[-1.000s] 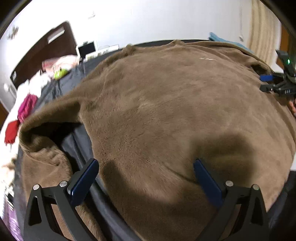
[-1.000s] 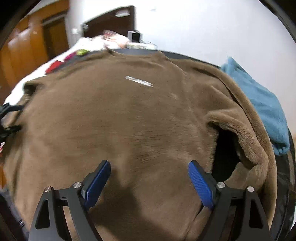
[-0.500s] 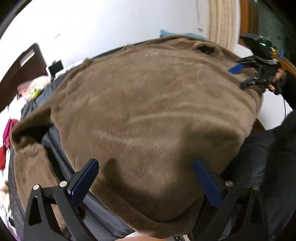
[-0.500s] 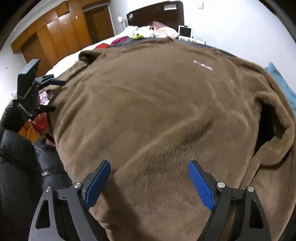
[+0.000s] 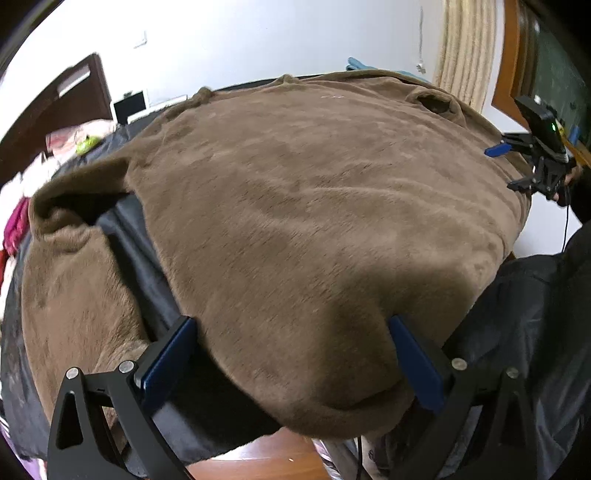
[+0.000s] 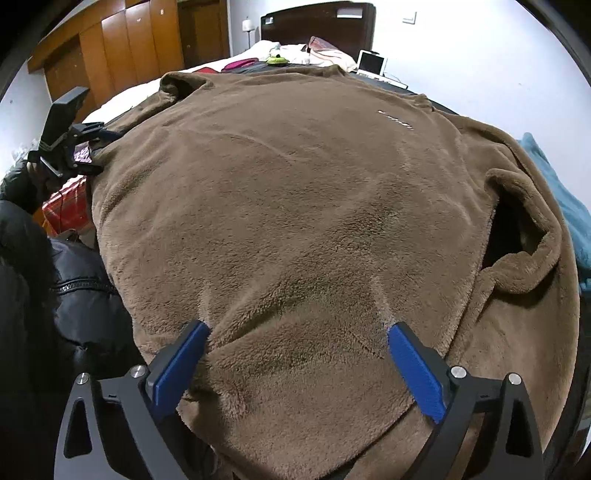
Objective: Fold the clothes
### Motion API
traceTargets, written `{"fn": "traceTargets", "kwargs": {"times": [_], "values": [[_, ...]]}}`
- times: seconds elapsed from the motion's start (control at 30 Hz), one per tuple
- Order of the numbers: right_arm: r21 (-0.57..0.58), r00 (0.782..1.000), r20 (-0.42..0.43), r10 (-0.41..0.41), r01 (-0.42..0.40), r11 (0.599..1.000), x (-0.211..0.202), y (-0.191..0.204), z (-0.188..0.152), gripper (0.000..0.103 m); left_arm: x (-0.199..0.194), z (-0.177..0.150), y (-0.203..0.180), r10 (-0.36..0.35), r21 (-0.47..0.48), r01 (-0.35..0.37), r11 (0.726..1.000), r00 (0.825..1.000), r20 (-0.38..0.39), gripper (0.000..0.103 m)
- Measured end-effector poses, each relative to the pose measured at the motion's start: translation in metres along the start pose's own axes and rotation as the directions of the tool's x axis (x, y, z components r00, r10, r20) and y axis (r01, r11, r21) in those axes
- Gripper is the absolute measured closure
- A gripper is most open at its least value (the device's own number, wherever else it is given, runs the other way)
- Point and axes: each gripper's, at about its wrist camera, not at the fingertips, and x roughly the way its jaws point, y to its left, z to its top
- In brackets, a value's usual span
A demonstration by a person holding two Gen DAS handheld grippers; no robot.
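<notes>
Both hand-held grippers are sitting nearer the bottom hem than a second ago, and the sweatshirt's lower edge is now showing in both wrist views. Closest in, the left hand-held gripper (image 5: 291,354) is standing spread wide, its blue pads flanking the hem corner of the brown fleece sweatshirt (image 5: 314,221) without pinching it. The right hand-held gripper (image 6: 295,360) is opening its jaws, with hem fabric lying between the pads (image 6: 181,365) but not gripped. The sweatshirt is lying flat, front up, on a dark sheet (image 5: 136,266) over the bed, hem hanging over the near edge above the wooden floor (image 5: 258,458). A black padded jacket (image 6: 70,280) is showing beside the hem. Farther out, each sleeve is folding back along the body's side, cuff openings gaping. Beyond the collar, a teal towel (image 6: 569,210), a white laptop (image 6: 371,62), scattered clothes and a dark headboard (image 6: 317,18) are sitting against the white wall.
</notes>
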Motion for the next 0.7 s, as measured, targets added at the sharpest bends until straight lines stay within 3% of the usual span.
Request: {"fn": "traceTargets", "kwargs": {"times": [0.17,0.3,0.4,0.53,0.7], "values": [[0.015,1.000,-0.011,-0.009,0.009,1.000,-0.005,0.003,0.006,0.003,-0.010,0.009,-0.009,-0.003,0.038,0.002,0.999,0.999,0.035,0.000],[0.004,0.997,0.070,0.024,-0.025,1.000,-0.018,0.018,0.020,0.003,-0.027,0.027,-0.024,-0.028,0.090,0.019,0.996,0.994,0.103,0.000],[-0.029,0.995,0.084,0.055,-0.053,0.998,-0.015,0.034,0.025,0.003,-0.029,0.043,-0.040,-0.063,0.131,0.045,0.990,0.989,0.133,0.000],[-0.040,0.998,0.049,0.042,-0.040,0.998,0.004,0.047,0.017,0.003,-0.002,0.051,-0.058,-0.060,0.192,0.041,0.980,0.994,0.092,0.000],[-0.013,0.997,0.073,0.018,-0.017,1.000,0.004,0.046,0.009,0.001,0.031,0.048,-0.052,-0.050,0.165,0.049,0.985,0.999,0.002,0.000]]}}
